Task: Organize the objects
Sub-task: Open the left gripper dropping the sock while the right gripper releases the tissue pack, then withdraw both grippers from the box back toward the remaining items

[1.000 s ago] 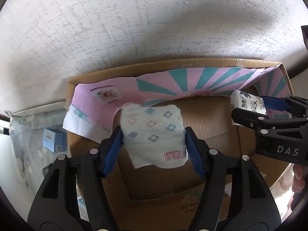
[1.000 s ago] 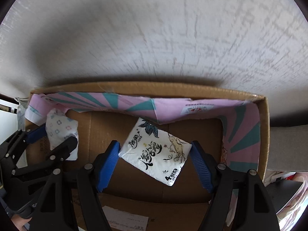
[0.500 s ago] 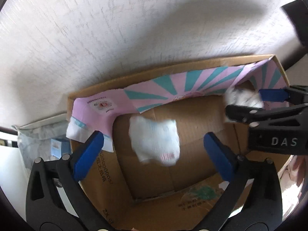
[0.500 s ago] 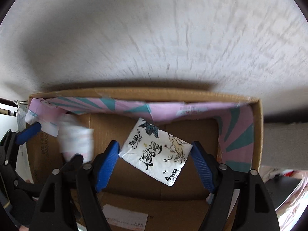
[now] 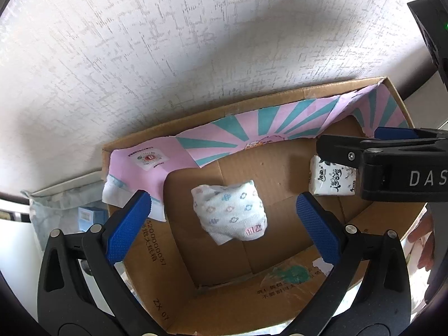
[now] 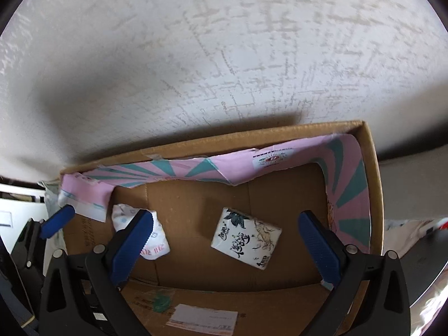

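Both tools have just opened: left tool point(image 5: 224, 218) and right tool point(image 6: 225, 239) stand apart, empty. Sock point(image 5: 231, 212) and tissue pack point(image 6: 246, 238) apparently rest on the box point(image 6: 373, 184) floor; deposit complete.

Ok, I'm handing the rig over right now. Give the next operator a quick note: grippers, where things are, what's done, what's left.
Left gripper: open, nothing between the jaws, above the cardboard box.
Right gripper: jaws just opened, nothing held, above the same box.
Rolled sock: lying on the box floor, left part.
Tissue pack: lying on the box floor, right part, apart from the sock.
Done: both items are in the box.
Left: lift both grippers clear; any further items aren't clearly in view.
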Available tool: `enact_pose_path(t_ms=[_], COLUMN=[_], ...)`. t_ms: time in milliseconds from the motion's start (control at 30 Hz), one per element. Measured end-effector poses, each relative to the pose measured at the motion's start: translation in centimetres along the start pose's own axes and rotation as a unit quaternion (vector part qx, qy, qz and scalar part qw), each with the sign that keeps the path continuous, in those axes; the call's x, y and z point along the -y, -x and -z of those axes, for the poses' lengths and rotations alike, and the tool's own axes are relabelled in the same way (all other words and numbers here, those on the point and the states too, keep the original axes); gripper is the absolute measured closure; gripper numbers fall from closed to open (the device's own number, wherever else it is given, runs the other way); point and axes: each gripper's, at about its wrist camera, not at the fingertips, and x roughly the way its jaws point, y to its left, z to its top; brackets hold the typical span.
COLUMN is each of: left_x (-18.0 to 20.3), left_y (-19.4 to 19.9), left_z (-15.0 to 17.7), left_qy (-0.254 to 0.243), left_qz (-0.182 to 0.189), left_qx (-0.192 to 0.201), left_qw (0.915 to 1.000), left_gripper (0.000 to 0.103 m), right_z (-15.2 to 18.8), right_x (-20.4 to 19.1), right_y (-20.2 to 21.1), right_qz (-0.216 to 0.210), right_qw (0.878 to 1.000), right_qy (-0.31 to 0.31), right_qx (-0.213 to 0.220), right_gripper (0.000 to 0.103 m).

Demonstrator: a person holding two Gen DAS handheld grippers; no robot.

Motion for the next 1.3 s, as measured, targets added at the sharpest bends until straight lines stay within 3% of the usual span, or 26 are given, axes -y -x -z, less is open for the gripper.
enact_pose_path(t_ms=[267, 433, 633, 1000, 1300], left_x=[0.2, -0.3, -0.9, -3.5, -4.5], left_y=[1.6, 3.0, 5.8, 12.6, 15.8], left_z=[0.4, 0.0, 0.3, 4.4, 9.0], left_qy=[0.001, -0.001, 0.006, 0.041, 0.073], left_qz=[0.008, 0.002, -0.012, -0.009, -0.003], left_qx=[0.015, 0.038, 0.084, 0.185, 0.226], left_qw=[0.9999, 0.9993, 0.9964, 0.9818, 0.9714], left_gripper=[0.000, 0.000, 0.000, 0.000, 0.000], right_z=[0.5, 1.1, 2.4, 7.4, 12.2], right_x=[-0.8, -2.3, -3.8, -5.4, -5.7], right_y=[2.5, 4.7, 8.3, 12.9, 15.1], right_qz=[0.009, 0.025, 0.012, 0.021, 0.019], right_qw=[1.000, 0.996, 0.989, 0.970, 0.960], right_qy=[0.026, 0.057, 0.079, 0.127, 0.138], right_qx=[0.008, 0.056, 0.128, 0.208, 0.244], right_gripper=[0.000, 0.000, 0.000, 0.000, 0.000])
